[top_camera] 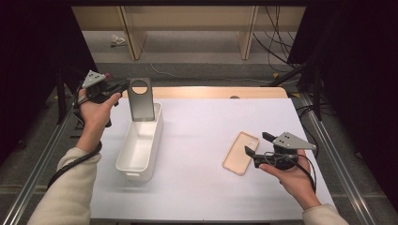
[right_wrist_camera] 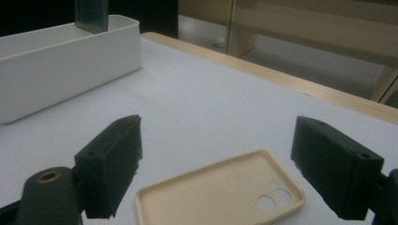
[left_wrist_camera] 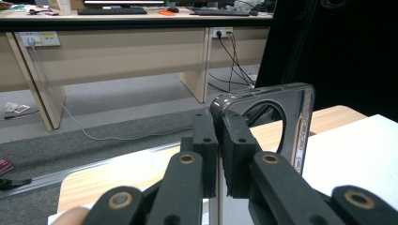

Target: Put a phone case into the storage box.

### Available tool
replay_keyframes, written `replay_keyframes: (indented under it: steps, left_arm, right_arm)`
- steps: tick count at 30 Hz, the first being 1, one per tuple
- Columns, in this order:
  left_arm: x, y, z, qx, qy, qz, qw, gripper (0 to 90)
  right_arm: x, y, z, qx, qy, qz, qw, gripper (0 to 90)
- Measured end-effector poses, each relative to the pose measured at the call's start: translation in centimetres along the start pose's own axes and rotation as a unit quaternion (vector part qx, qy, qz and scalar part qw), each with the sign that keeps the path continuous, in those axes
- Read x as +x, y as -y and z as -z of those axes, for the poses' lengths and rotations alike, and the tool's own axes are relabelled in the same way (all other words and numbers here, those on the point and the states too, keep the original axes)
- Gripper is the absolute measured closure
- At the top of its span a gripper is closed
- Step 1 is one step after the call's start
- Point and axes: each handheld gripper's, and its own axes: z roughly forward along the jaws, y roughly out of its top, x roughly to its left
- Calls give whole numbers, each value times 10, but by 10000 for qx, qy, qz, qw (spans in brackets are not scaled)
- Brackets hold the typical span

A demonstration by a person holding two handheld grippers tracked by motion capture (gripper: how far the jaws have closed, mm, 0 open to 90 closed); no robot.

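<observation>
- Sorting of two phone cases into a bin appears about half done, judging by how things lie.
- Left gripper (top_camera: 116, 89) clenched on the top edge of a dark grey translucent plastic phone case with a large round camera hole (top_camera: 141, 99); pads (left_wrist_camera: 237, 154) pinch it hard in the left gripper view.
- Dark case held upright, lower end already dipped inside the far end of the long white plastic bin (top_camera: 124, 154), at about ten o'clock on the mat; not yet let go.
- Right gripper (top_camera: 257, 144) released, jaws spread wide to either side of a beige soft-plastic phone case (top_camera: 240, 153); pads (right_wrist_camera: 112, 164) clear of it, nothing pinched.
- Beige case lying flat, hollow side up, at about four o'clock on the mat, well apart from the bin; camera cut-outs plain in the right gripper view.
- Left to do, by this reading: drop the dark case into the bin, then close on the beige one, lift and carry it across to the same bin.
- Nothing else seen inside the bin.
- Surface: white mat (top_camera: 202, 187) over a light wooden tabletop (top_camera: 206, 92), wood edge showing at twelve o'clock; metal rails along both sides.
- Room: grey carpeted floor (top_camera: 197, 49) beyond, pale wooden desks (left_wrist_camera: 117, 51) with wall sockets and trailing cables, black curtains at nine and three o'clock.
</observation>
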Motion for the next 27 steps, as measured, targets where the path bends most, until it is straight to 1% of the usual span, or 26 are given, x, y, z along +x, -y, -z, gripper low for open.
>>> replay_keyframes:
  steps: [5,7,10,17,20,27]
  left_arm:
    - [2,2,-4,0,-13,31,10000,848]
    - [2,3,-5,8,-18,23,10000,848]
    - [1,4,-7,21,-28,-4,10000,848]
    - [2,7,-14,43,-35,-51,10000,848]
    - [3,10,-17,62,-30,-74,9999,848]
    - [4,14,-25,91,-31,-81,9999,847]
  right_arm:
    - [0,0,0,-7,34,4,10000,185]
    - [0,0,-1,-38,23,-27,10000,188]
    - [-1,1,-1,-12,7,-42,10000,187]
    - [-1,1,-1,-44,16,-50,10000,187]
    - [-1,1,-1,-15,4,-37,10000,188]
    - [-1,1,-1,-17,-13,-30,10000,191]
